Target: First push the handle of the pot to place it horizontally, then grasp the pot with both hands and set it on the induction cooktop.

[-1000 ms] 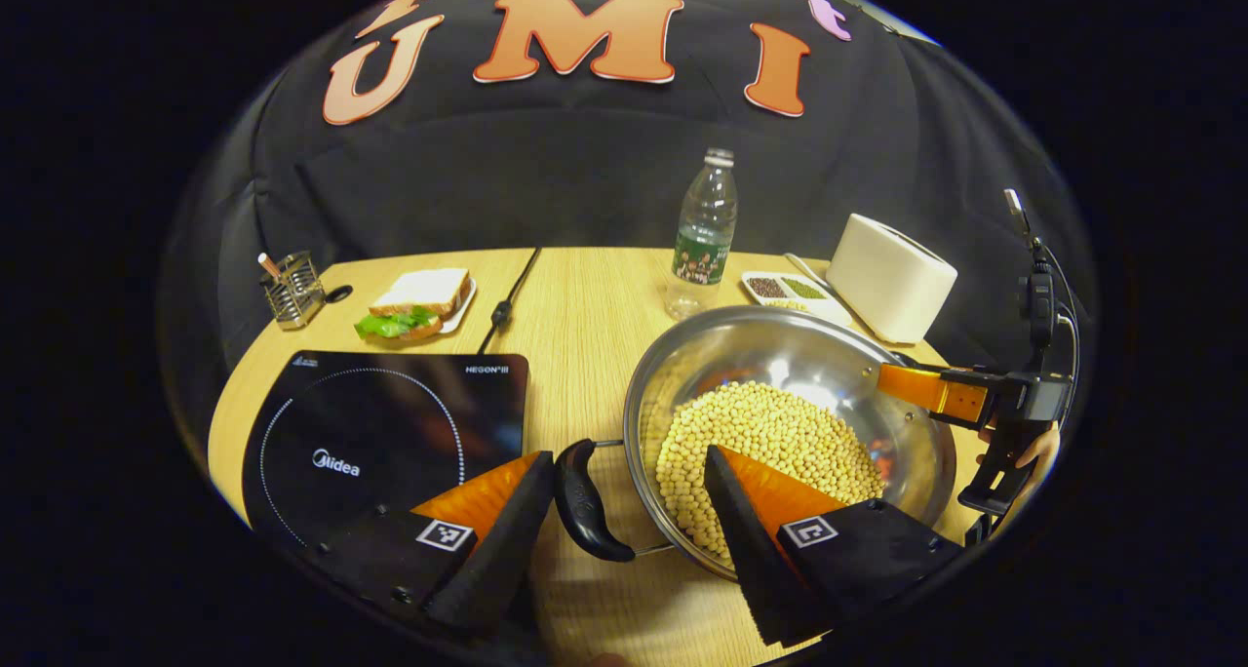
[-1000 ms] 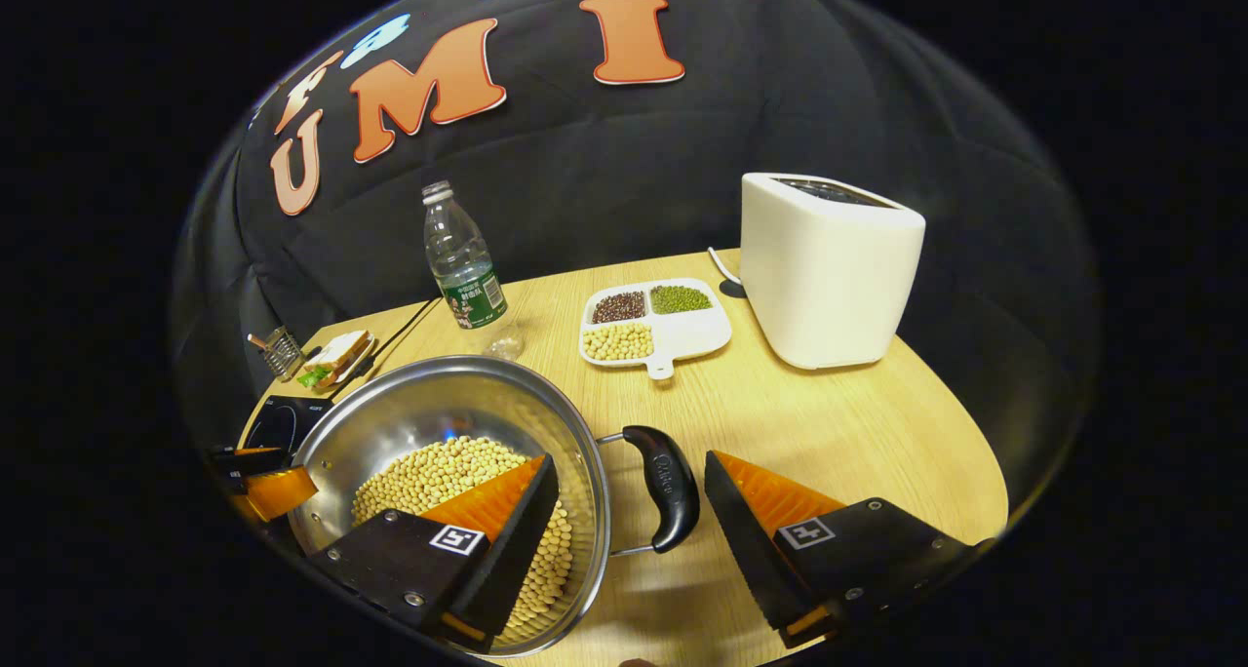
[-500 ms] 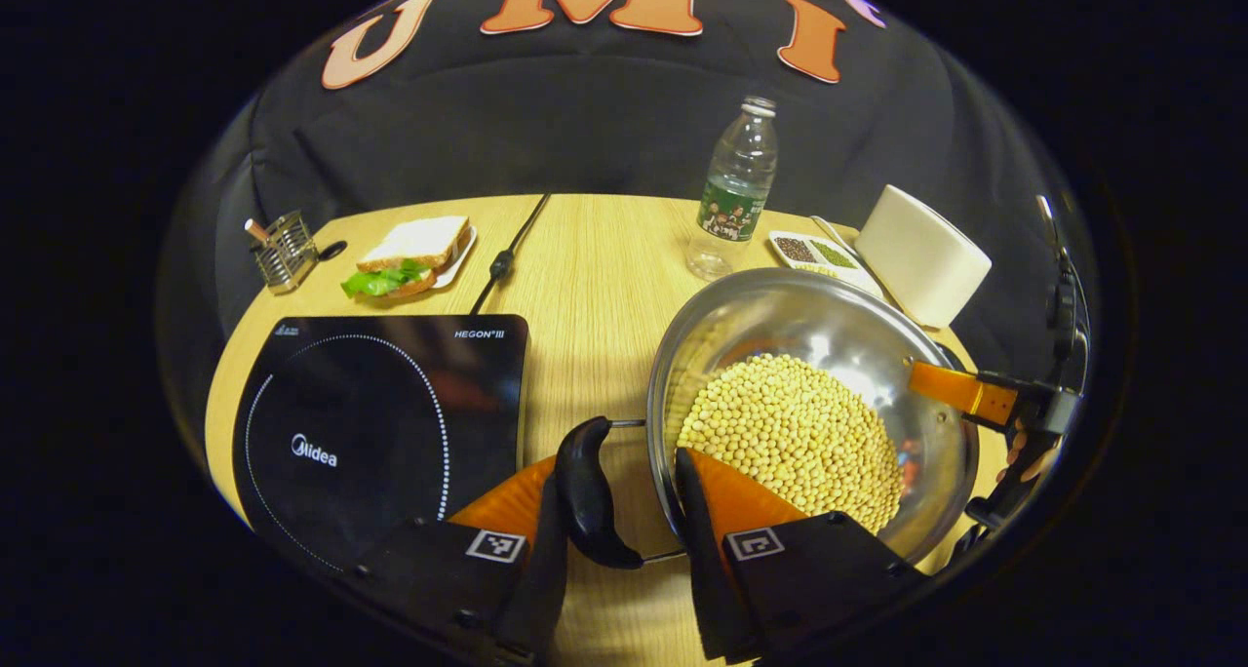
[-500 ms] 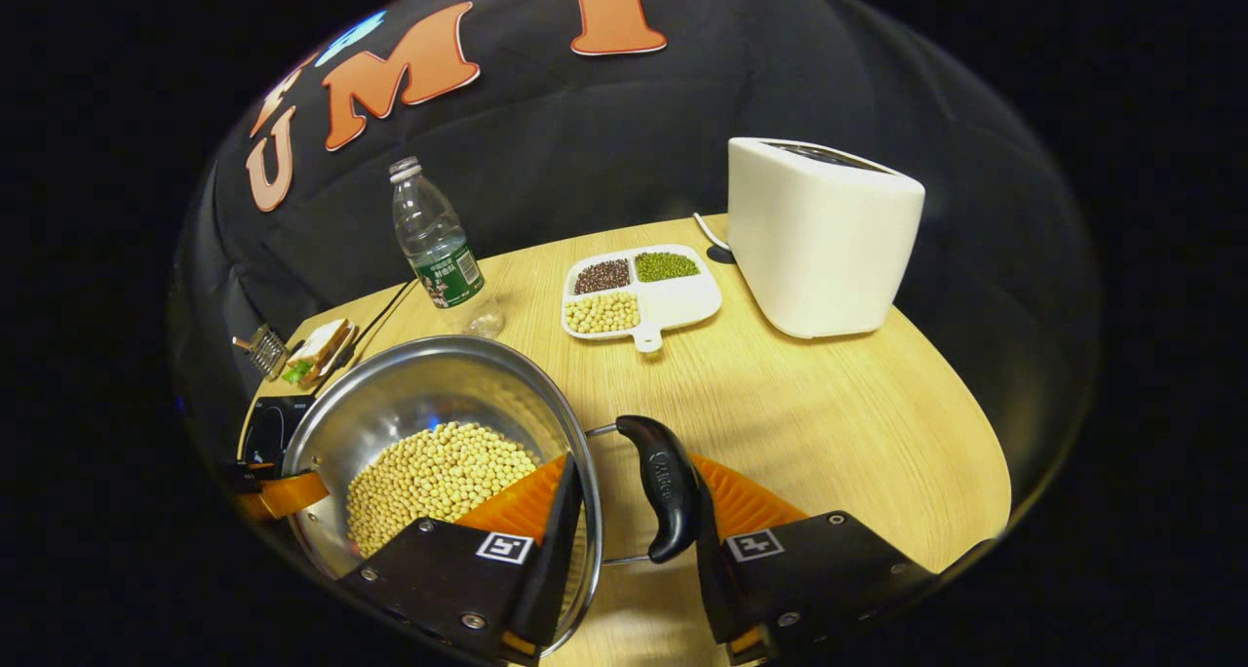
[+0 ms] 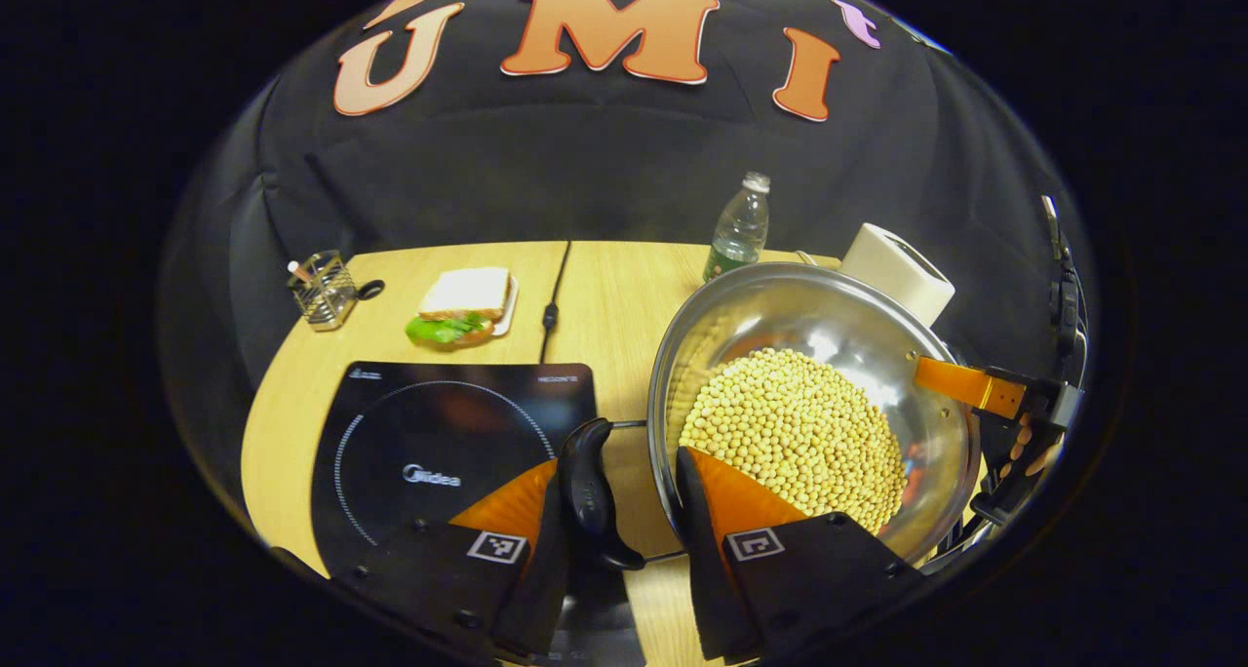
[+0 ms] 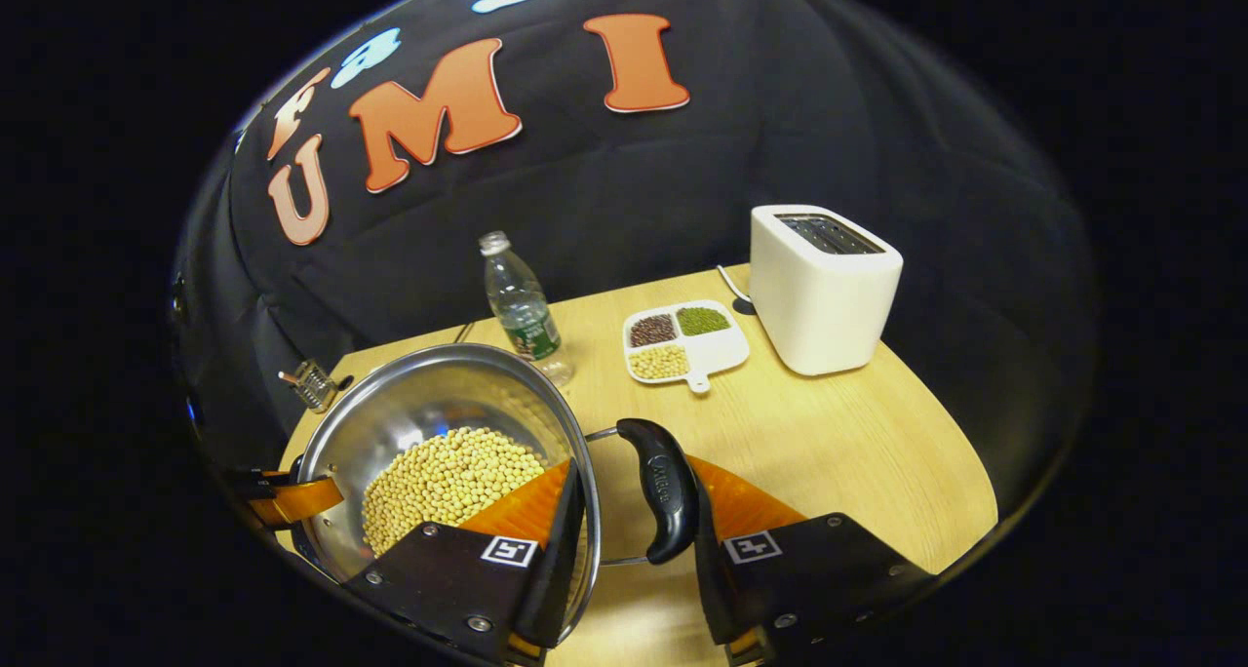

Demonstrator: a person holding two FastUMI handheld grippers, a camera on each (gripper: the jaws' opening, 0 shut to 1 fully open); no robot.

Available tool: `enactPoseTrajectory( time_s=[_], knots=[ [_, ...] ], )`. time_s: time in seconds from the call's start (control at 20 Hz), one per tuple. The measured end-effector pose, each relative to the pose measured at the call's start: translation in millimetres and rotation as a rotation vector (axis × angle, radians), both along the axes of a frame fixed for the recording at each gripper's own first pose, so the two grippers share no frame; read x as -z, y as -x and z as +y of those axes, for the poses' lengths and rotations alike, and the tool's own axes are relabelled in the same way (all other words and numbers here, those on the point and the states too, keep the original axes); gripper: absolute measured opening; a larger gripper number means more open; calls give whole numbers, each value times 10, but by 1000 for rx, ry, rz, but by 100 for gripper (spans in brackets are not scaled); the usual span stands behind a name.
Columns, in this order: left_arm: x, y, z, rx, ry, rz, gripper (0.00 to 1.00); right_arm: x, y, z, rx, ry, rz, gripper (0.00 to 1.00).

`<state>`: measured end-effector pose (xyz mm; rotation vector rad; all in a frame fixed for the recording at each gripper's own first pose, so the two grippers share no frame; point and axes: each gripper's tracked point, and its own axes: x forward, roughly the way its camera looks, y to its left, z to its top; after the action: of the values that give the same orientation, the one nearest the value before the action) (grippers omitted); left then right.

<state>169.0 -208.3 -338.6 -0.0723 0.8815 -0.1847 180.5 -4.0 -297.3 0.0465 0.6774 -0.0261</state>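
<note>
Steel pot now lifting off tabletop, both jaws clamping handles and rim, nearing induction cooktop leftward.

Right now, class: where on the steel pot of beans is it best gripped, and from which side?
Grip the pot by its two black side handles, one gripper from each opposite side. They stick out level from the rim, leaving room for one finger inside the loop and one outside.

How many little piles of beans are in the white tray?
3: in the white tray, dark beans at back left, green beans at back right, yellow beans in front.
</note>
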Motion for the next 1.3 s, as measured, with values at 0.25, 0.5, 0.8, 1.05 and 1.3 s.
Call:
enactPoseTrajectory(
  time_s=[0.25, 0.5, 0.8, 1.05, 1.3],
  knots=[
    [-430, 151, 649, -56, -25, -39, 59, -302, 63, 683, -68, -20, -25, 55],
    [-552, 352, 1335, -126, -28, -21, 58, -381, 150, 1377, -148, -13, -30, 55],
    [-447, 590, 2114, -197, -61, 19, 60, -140, 308, 2095, -230, -40, 23, 55],
    [-470, 694, 2367, -216, -84, 35, 60, 61, 387, 2422, -251, -61, 51, 55],
    [-364, 683, 2270, -194, -73, 66, 61, 287, 378, 2390, -228, -58, 77, 55]
  ],
)
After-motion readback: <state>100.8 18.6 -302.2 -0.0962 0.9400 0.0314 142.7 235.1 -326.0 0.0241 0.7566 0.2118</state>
